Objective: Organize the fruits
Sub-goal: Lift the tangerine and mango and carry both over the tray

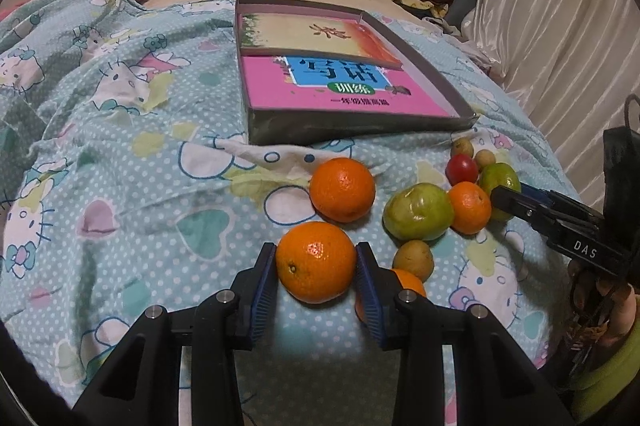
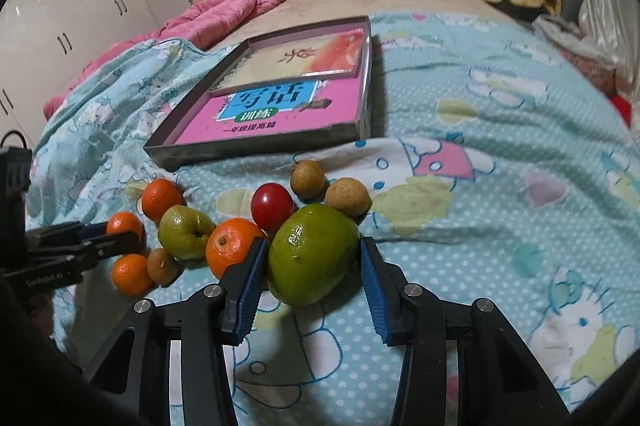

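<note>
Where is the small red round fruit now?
In the right wrist view, the small red round fruit lies on the bedcover left of centre, touching the big green fruit and an orange tangerine.

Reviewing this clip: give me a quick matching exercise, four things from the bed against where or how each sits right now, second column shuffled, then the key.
1. orange
2. large green fruit
3. red fruit
4. pink book

a. lies inside the shallow box
b. between the right gripper fingers
c. free on the quilt, behind the green fruit
d. between the left gripper pads

Pairs: 1-d, 2-b, 3-c, 4-a
</note>
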The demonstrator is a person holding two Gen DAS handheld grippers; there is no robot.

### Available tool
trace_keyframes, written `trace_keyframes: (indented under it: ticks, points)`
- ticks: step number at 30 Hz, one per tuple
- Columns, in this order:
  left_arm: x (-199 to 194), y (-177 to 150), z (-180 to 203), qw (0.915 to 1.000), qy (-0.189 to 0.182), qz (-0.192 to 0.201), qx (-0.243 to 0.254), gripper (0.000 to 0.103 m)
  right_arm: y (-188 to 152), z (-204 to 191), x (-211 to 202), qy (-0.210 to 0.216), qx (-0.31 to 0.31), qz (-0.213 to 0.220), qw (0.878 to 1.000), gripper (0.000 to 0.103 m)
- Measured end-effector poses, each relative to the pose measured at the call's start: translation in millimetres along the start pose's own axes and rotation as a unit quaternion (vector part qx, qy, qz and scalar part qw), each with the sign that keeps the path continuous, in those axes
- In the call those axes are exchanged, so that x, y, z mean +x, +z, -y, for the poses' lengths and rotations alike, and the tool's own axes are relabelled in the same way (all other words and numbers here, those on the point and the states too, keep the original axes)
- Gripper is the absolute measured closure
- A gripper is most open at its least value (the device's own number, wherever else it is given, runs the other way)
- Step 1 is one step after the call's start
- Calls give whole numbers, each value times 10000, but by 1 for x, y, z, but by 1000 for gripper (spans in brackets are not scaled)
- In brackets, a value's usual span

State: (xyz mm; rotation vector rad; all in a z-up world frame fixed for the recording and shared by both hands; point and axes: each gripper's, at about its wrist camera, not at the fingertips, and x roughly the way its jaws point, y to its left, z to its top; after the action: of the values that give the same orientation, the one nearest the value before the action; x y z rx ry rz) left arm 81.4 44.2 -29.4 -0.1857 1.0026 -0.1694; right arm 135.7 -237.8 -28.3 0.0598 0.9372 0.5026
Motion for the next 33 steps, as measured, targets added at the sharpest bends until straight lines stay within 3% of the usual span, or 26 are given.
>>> trace_keyframes:
  ticks: [16, 33]
  points:
    - [-11, 58, 1, 9992, 103, 366, -127, 64, 46, -4, -25, -132, -225, 624, 9977, 56]
    - [22, 101, 12, 9987, 308, 375, 128, 64, 87, -14, 21, -277, -565, 394, 9972, 56]
